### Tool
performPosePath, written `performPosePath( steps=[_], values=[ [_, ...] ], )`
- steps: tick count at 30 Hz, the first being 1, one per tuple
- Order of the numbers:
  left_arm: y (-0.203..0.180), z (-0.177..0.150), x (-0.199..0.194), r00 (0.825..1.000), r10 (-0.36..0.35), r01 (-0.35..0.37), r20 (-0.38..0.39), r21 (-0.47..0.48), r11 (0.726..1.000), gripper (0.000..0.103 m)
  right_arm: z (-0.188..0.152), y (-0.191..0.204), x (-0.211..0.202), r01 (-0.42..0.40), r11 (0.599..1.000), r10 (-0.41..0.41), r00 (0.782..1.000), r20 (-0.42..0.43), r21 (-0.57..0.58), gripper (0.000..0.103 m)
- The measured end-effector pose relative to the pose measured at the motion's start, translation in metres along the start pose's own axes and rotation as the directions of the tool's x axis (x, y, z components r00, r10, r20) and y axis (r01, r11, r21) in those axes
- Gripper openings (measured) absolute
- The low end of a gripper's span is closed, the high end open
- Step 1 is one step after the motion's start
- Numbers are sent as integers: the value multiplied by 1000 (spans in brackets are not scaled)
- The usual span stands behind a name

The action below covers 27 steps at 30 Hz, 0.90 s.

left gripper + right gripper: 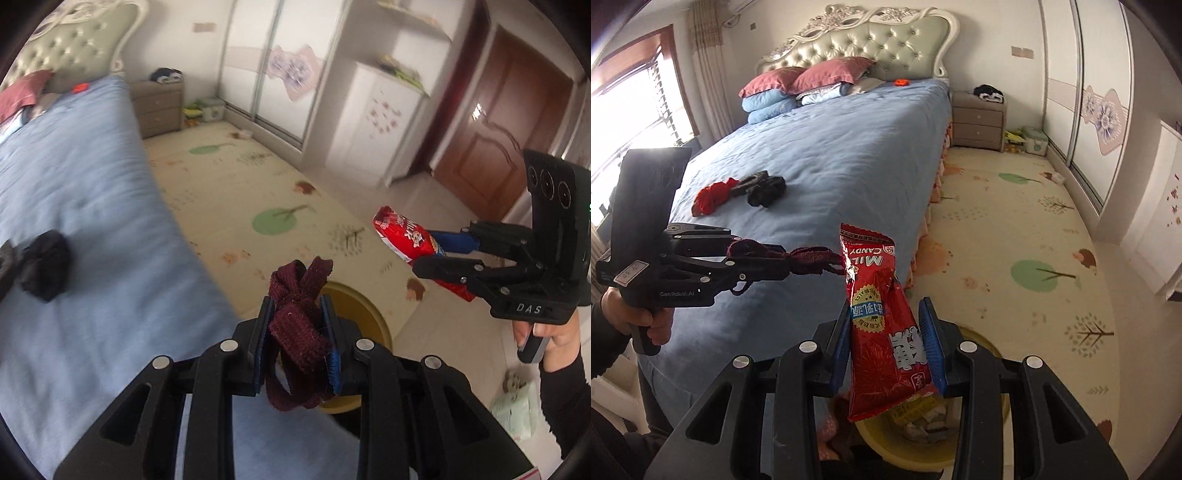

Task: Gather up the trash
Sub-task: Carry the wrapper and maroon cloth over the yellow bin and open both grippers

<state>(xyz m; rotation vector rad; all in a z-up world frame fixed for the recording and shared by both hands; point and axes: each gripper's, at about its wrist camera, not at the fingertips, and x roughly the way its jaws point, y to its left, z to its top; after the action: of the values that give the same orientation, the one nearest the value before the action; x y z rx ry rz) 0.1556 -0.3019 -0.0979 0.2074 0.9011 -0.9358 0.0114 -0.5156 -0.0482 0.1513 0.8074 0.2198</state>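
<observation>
Trash held over yellow bin (993,354) for dropping: left gripper (297,343) pinches dark red cloth (295,325), right gripper (890,347) squeezes candy wrapper (882,314).

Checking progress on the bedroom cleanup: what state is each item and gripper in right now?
left gripper: shut on maroon cloth strip
right gripper: shut on red candy wrapper
yellow bin: open, holds some scraps
red cloth: lying on bed
black cloth: lying on bed
</observation>
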Motion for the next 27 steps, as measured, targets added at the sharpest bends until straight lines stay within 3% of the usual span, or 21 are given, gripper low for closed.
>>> performPosePath(
  steps=[5,13,24,25,26,27],
  values=[
    [-33,12,48,990,17,-7,-141,69,998,26,-28,-37,4,19,998,-15,997,-77,59,35],
    [-61,16,109,951,6,30,-309,111,993,26,-53,-65,21,20,997,-7,983,-185,71,35],
    [-73,9,132,922,30,31,-386,151,988,27,-69,-81,47,24,998,-8,966,-258,59,36],
    [-73,9,132,920,29,33,-390,150,988,32,-68,-80,49,36,999,-25,966,-257,39,37],
    [-72,11,134,917,27,36,-398,149,988,38,-68,-78,50,46,999,-40,967,-253,17,47],
    [-72,12,137,911,35,31,-411,153,988,64,-67,-77,52,51,999,-49,966,-255,1,54]
  ],
)
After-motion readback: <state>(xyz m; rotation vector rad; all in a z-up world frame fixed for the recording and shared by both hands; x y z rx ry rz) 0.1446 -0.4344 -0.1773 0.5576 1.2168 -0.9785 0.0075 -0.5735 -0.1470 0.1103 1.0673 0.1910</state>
